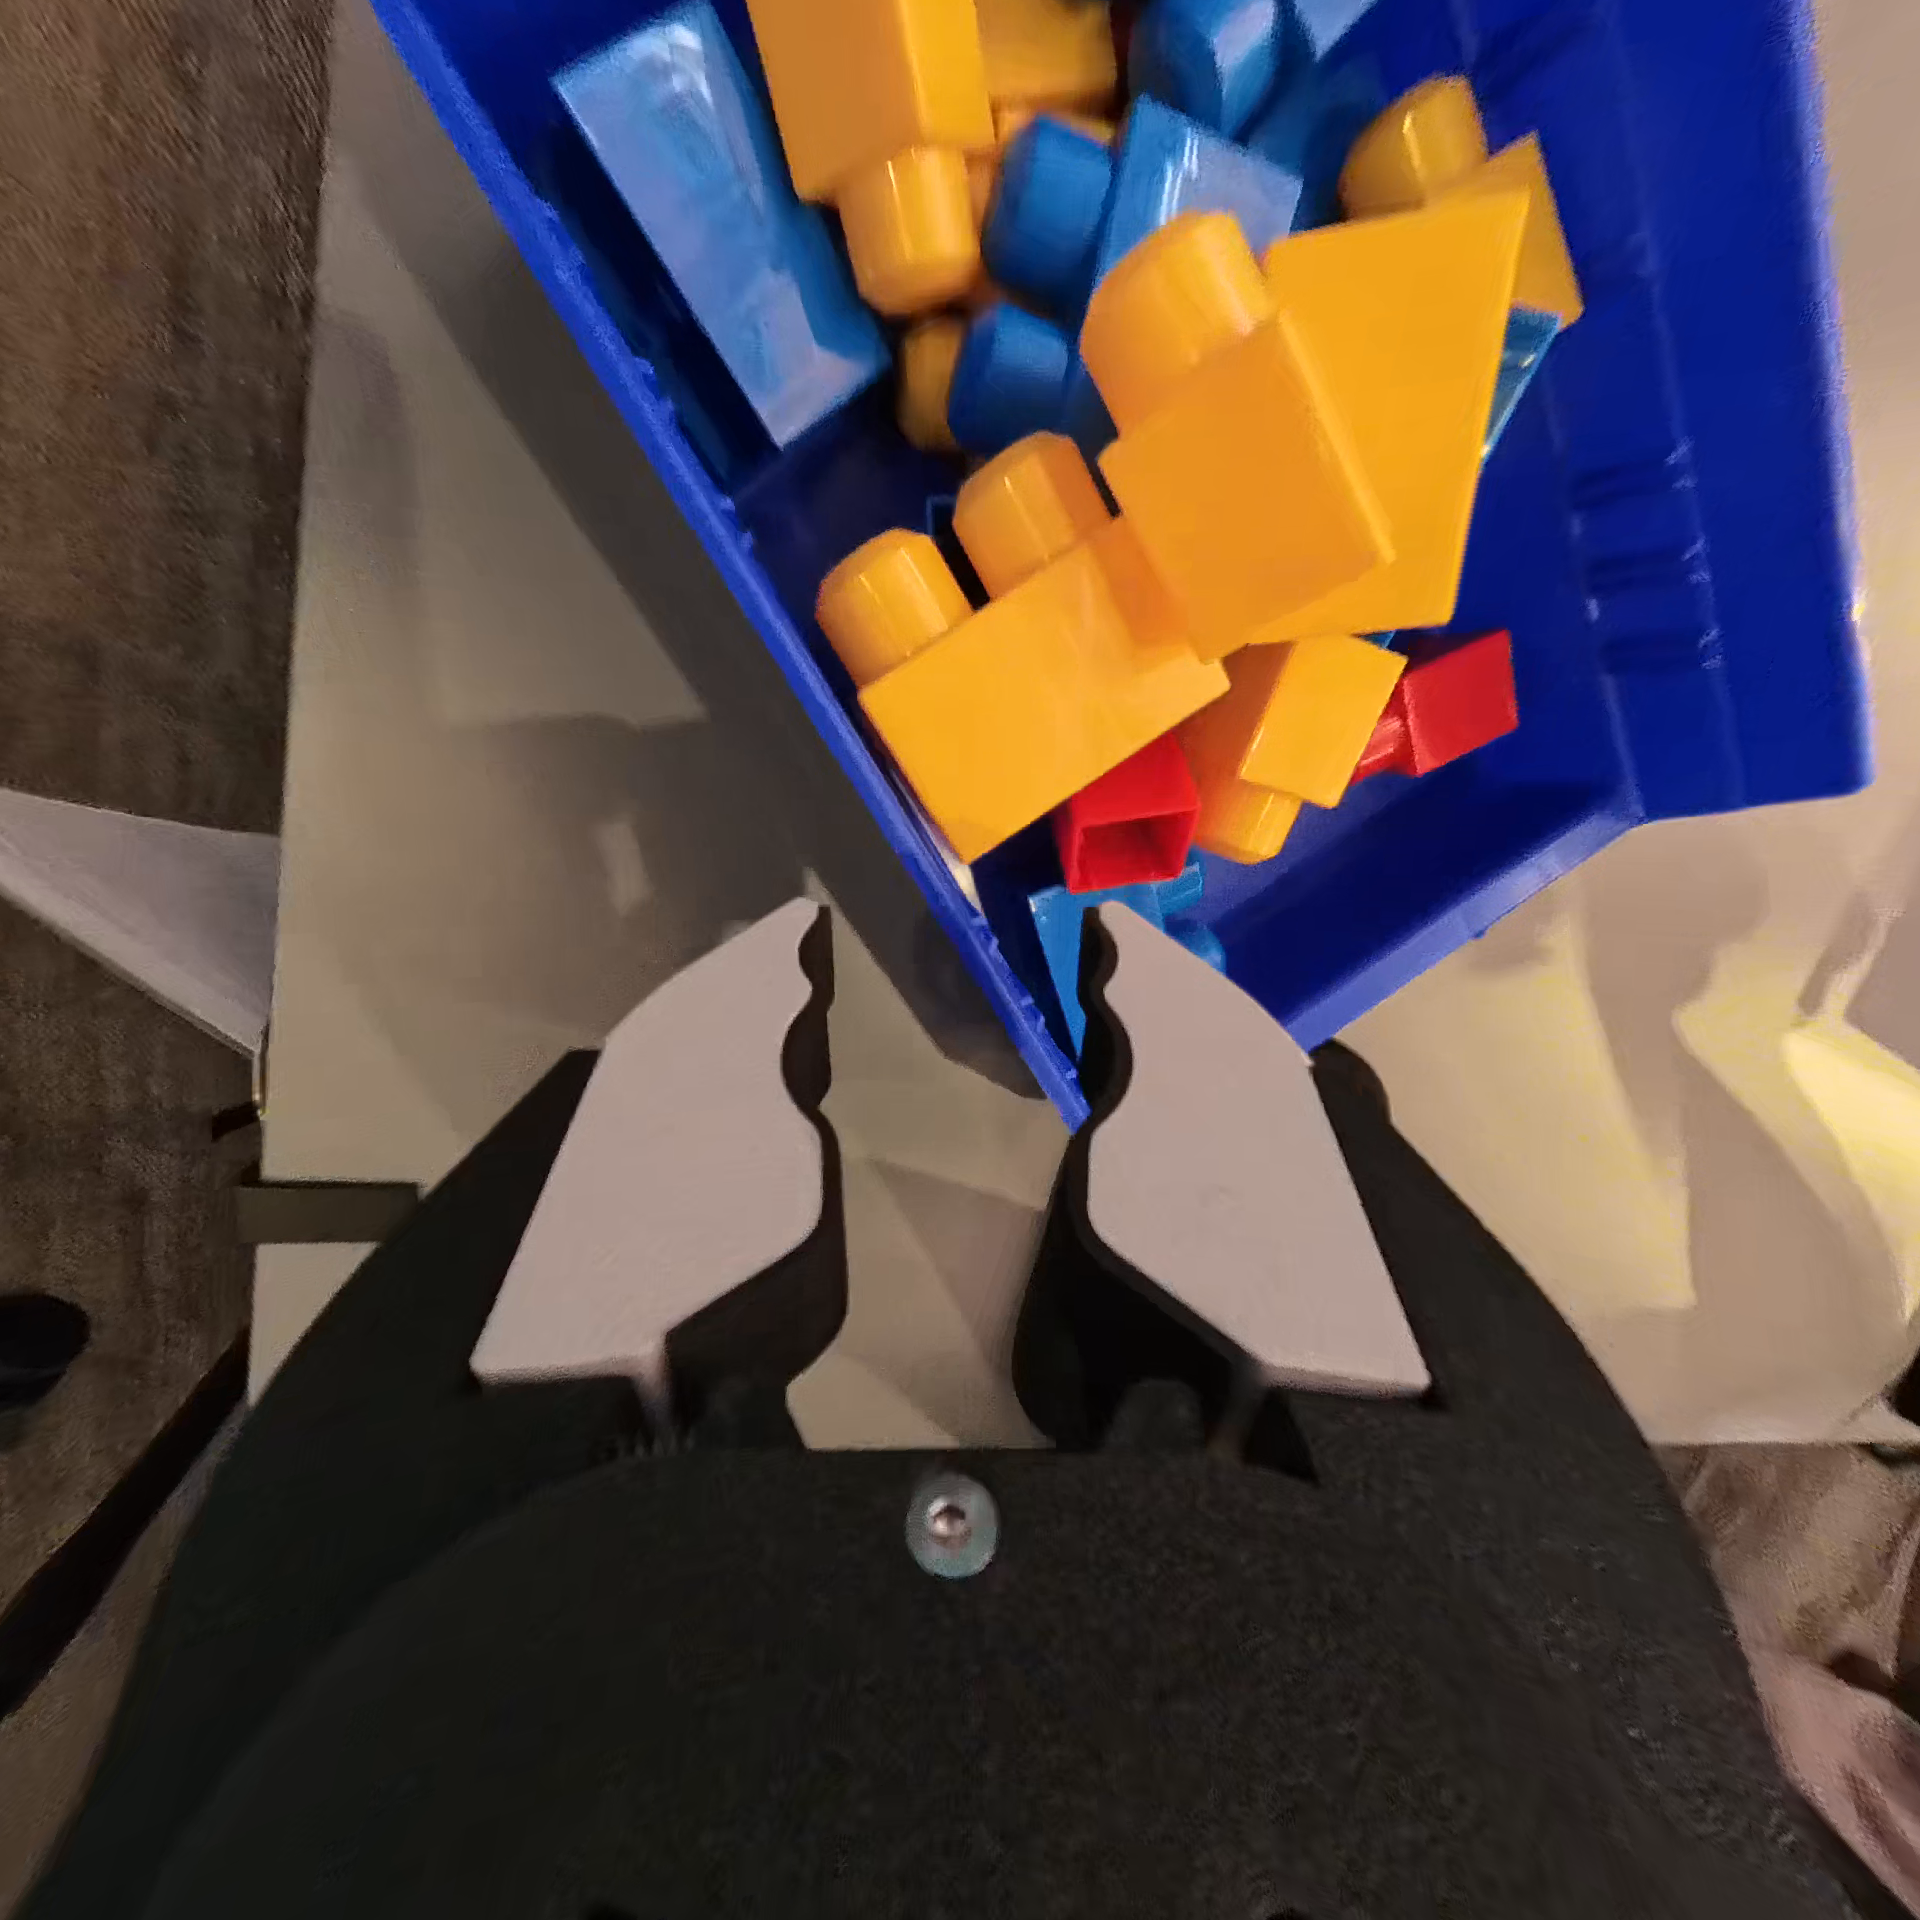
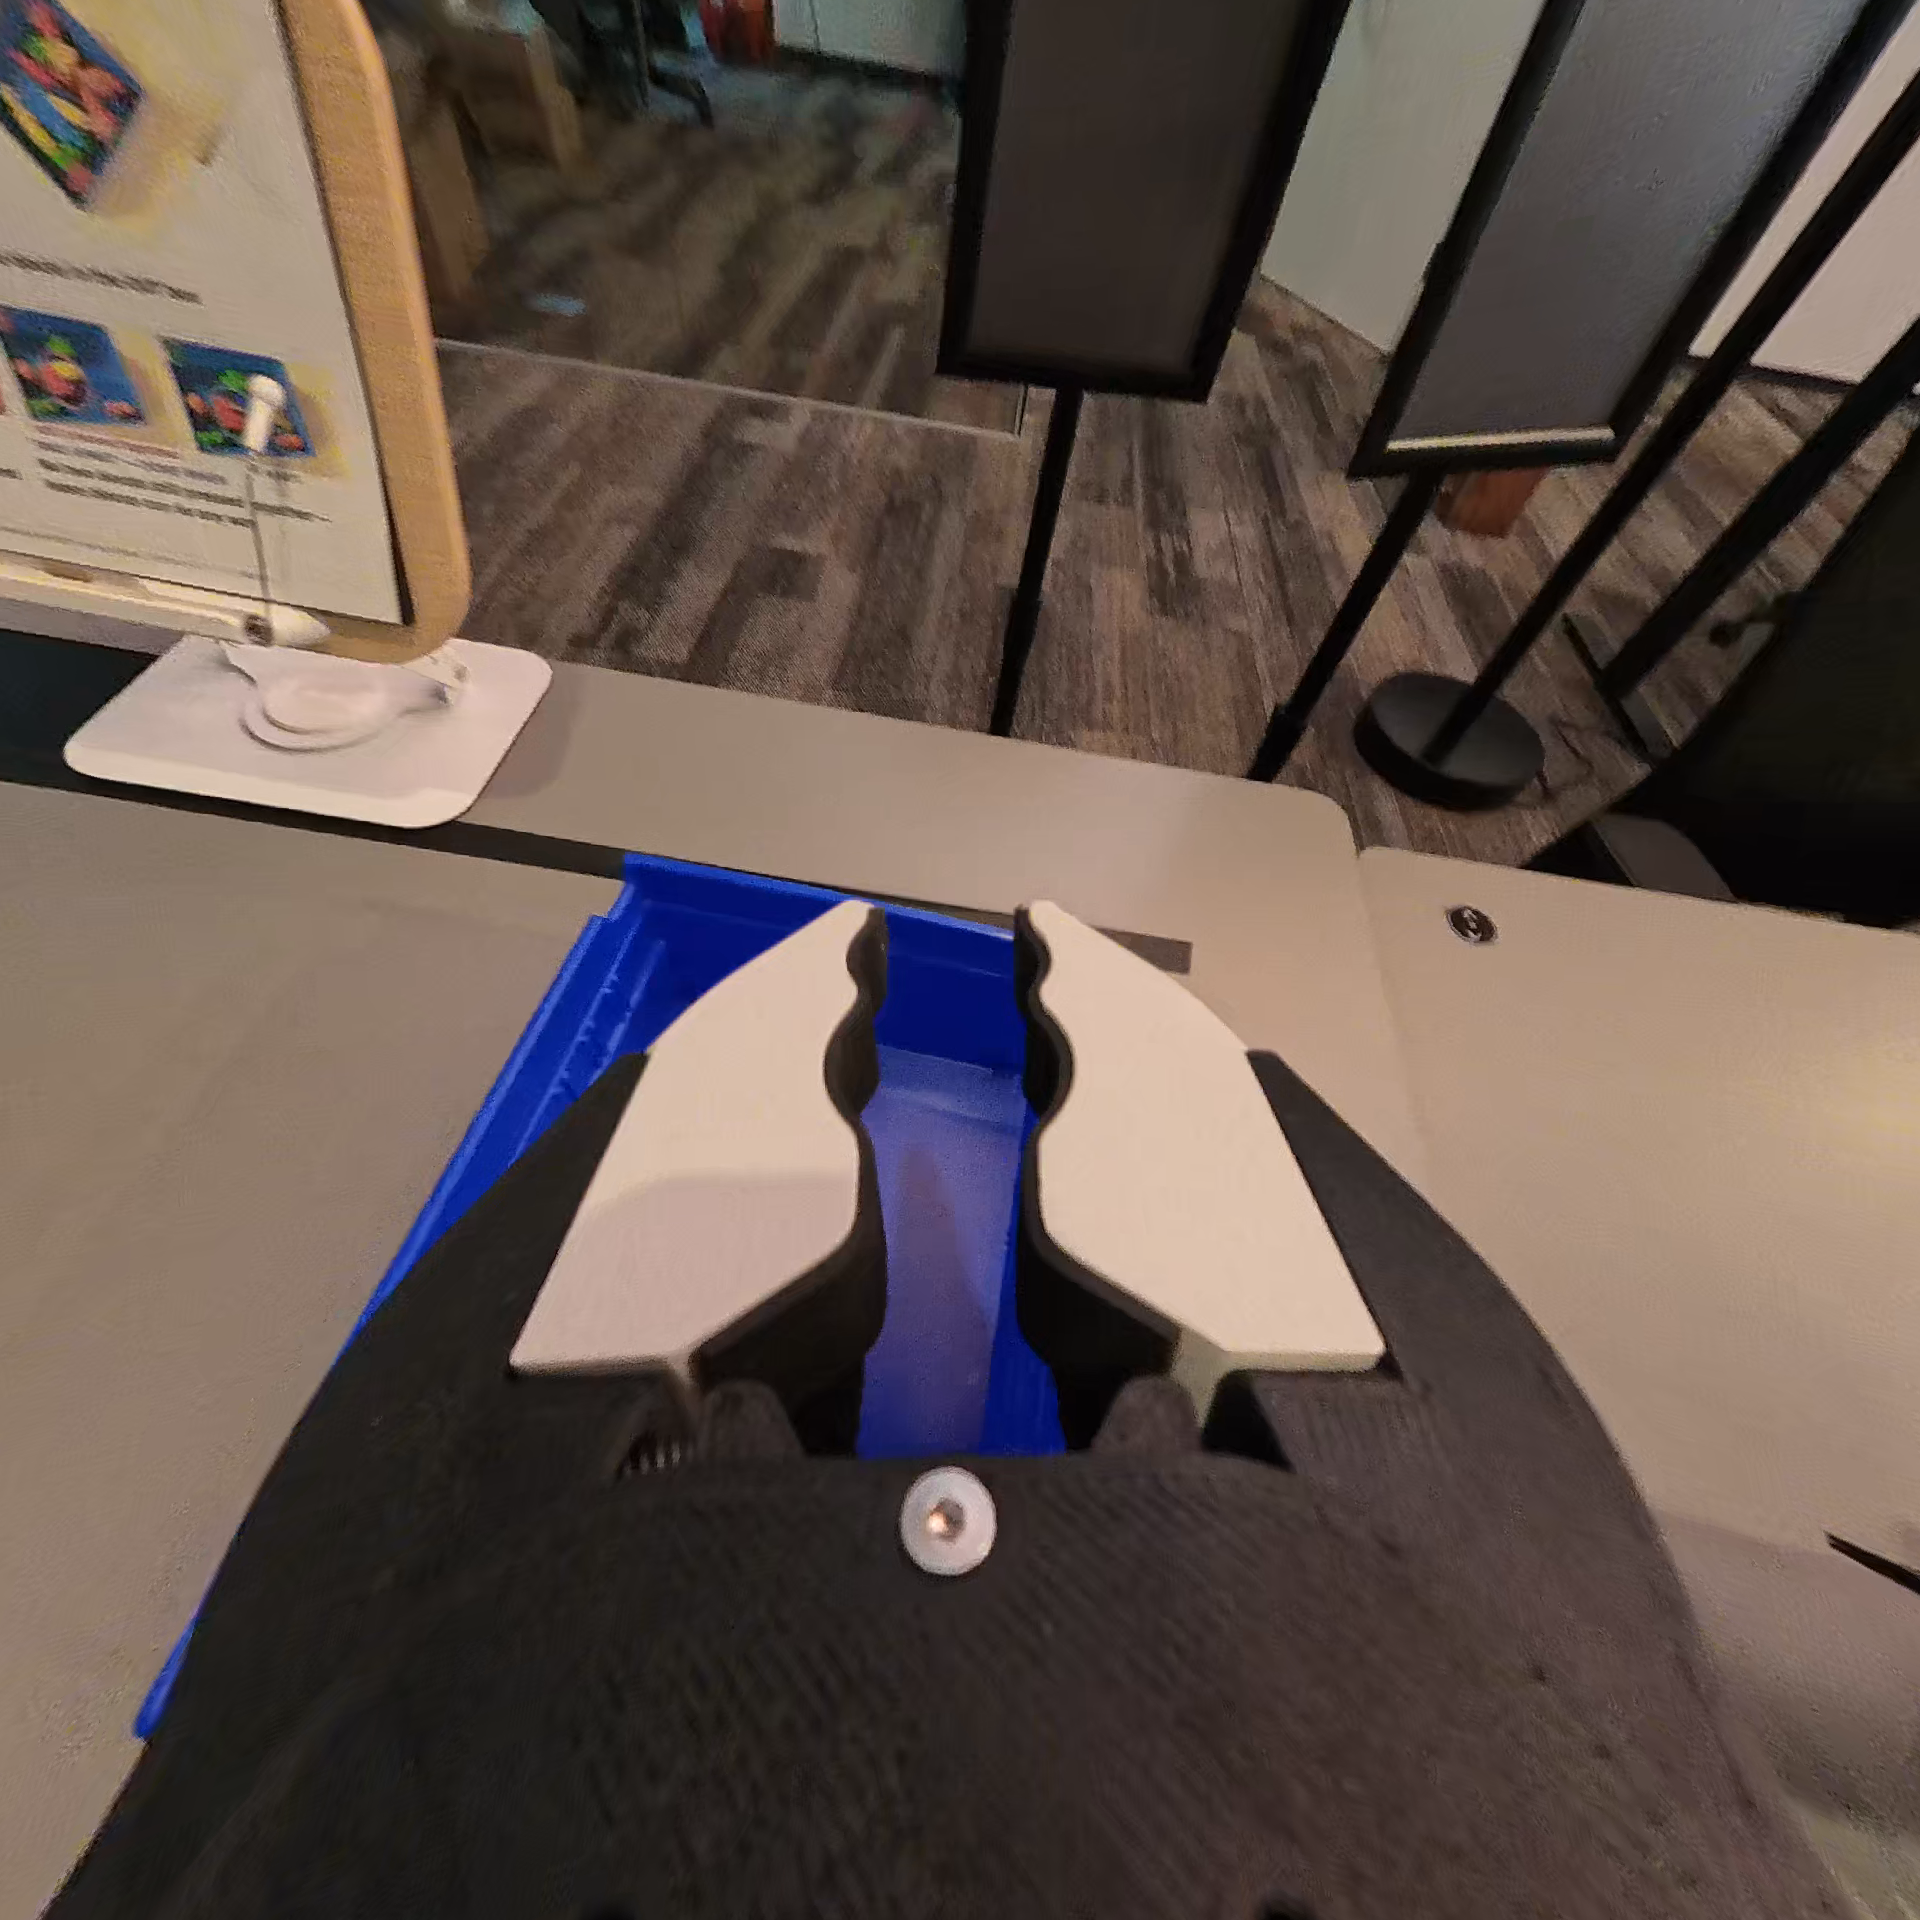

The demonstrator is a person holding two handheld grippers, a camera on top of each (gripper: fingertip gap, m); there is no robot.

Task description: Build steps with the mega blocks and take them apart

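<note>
The left hand-held gripper (image 1: 956, 925) hangs partly open above a pale grey table (image 1: 499, 831), one finger just inside the corner of a deep blue plastic bin (image 1: 1714, 520) heaped with chunky yellow, blue and red mega blocks (image 1: 1049, 707), likely reaching to pick one. The right hand-held gripper (image 2: 945, 920), narrowly open and holding nothing, hovers over a second blue plastic bin (image 2: 727, 904) that looks empty.

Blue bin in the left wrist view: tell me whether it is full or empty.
Partly full. The blue bin holds a loose heap of yellow blocks, blue blocks and red blocks, with bare floor showing beside them.
</note>
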